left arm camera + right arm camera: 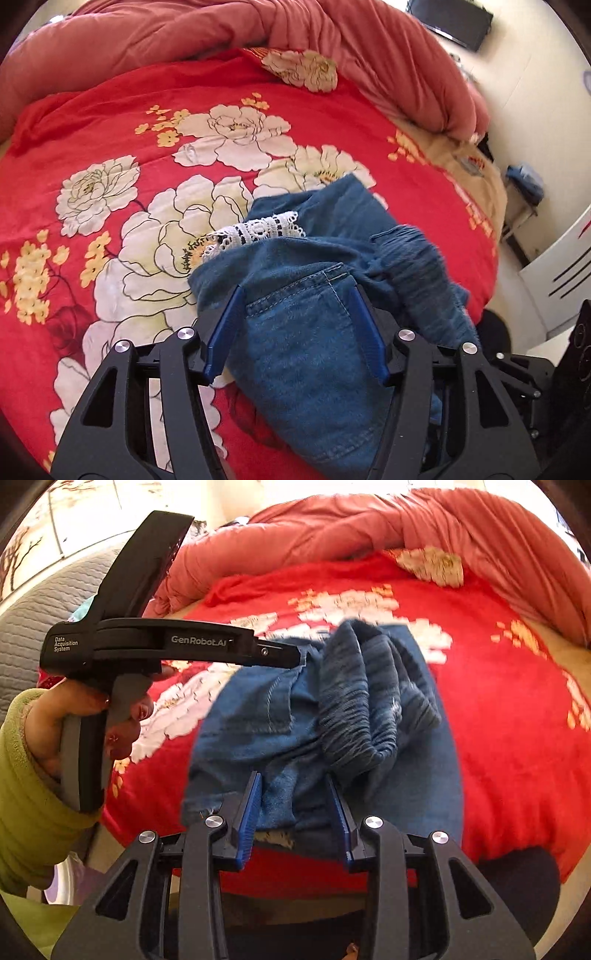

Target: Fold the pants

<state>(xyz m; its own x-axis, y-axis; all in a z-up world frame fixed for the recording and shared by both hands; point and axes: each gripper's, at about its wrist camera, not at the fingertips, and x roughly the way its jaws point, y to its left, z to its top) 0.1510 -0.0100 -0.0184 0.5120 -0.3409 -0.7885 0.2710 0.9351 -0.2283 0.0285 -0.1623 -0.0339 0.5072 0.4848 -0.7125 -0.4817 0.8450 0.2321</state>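
Blue denim pants (306,325) with a white lace trim (258,230) lie bunched on a red flowered bedspread (110,122). My left gripper (295,295) has its blue fingers (225,328) spread, with the pocket part of the pants between them. In the right wrist view the pants (332,709) lie in a heap with the ribbed waistband on top. My right gripper (293,782) has its fingers apart around the near edge of the pants. The left gripper (291,653) reaches in from the left, its tip at the pants' far left edge.
A rolled pink quilt (258,26) runs along the far side of the bed (443,520). The bed's right edge drops to a pale floor with a small stool (524,192). A grey quilted surface (37,602) lies to the left.
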